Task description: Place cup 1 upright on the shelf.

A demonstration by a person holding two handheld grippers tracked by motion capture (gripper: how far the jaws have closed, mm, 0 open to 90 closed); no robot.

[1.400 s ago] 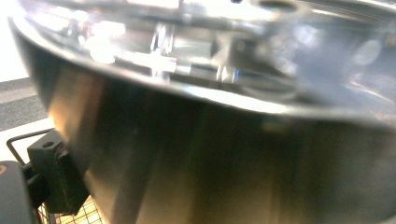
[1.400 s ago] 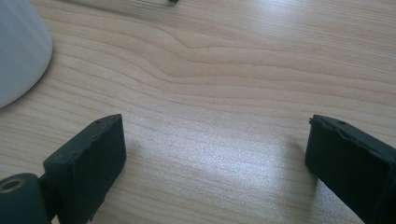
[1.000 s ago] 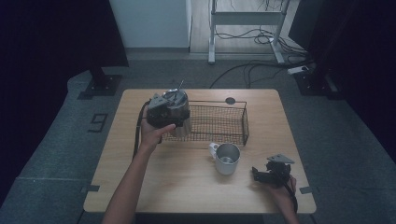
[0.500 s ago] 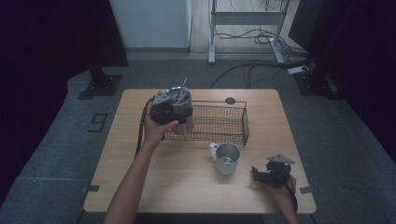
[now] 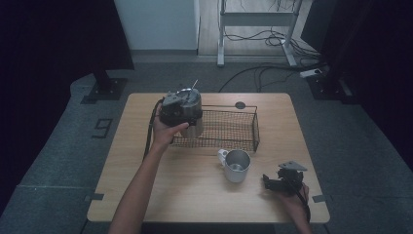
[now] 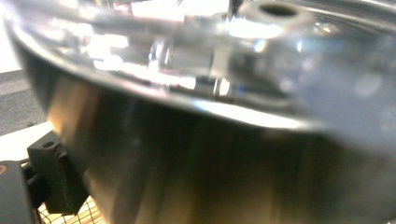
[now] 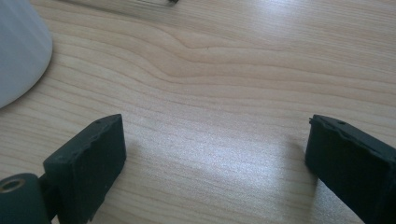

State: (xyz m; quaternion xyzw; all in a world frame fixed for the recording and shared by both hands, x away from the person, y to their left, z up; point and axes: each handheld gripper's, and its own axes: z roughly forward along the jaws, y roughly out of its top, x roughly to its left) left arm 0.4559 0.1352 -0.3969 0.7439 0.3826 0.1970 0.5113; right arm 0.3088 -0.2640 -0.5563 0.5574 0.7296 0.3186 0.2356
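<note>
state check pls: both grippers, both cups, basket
left gripper: gripping a steel cup, held at the basket's left end
steel cup: held, upright
right gripper: open, holding nothing, low over the table
mug: upright on the table, free
wire basket: on the table, contents hard to tell

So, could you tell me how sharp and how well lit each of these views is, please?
High view: dim, the floor around the table near black, yet sharp. Left gripper view: the metal cup is so close that it blurs, with bright glare along its rim. Right gripper view: evenly lit, wood grain crisp, the near jaws slightly soft.
</note>
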